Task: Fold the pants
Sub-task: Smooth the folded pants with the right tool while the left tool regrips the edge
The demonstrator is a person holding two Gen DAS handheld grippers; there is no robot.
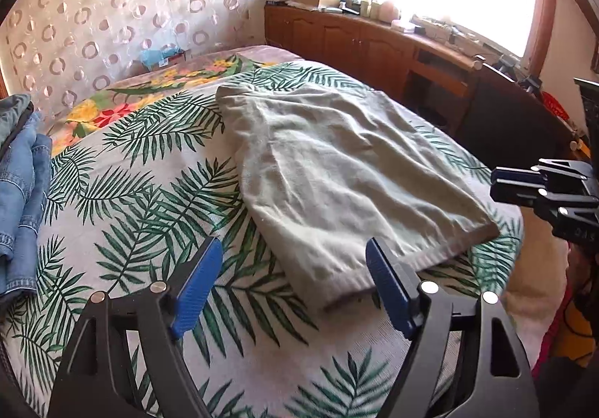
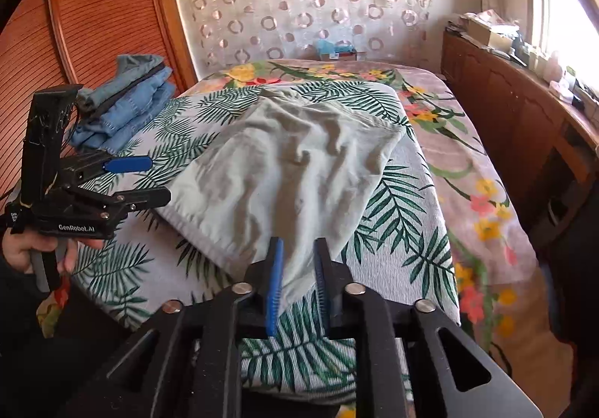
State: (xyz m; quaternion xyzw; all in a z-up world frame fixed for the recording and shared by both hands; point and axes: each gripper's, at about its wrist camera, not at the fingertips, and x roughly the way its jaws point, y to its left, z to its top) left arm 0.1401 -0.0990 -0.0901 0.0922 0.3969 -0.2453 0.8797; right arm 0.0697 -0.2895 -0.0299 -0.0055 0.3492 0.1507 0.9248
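Observation:
Pale grey-green pants (image 1: 329,163) lie folded into a rumpled rectangle on the palm-leaf cloth (image 1: 149,200) that covers the bed. My left gripper (image 1: 294,244) stands wide open over the near corner of the pants, its blue pads (image 1: 198,279) clear of the cloth. From the right wrist it shows at the left edge (image 2: 161,178), held by a hand. My right gripper (image 2: 297,242) has its jaws a little apart, and a corner of the pants (image 2: 284,163) lies between the pads without being pinched. The right gripper also shows at the right edge (image 1: 516,185).
A stack of folded blue jeans (image 2: 123,103) sits at the bed's far left corner. A cluttered wooden cabinet (image 1: 355,39) runs under the bright window along the right side. A slatted wardrobe door (image 2: 93,6) stands at the left. A floral blanket (image 2: 468,163) covers the rest of the bed.

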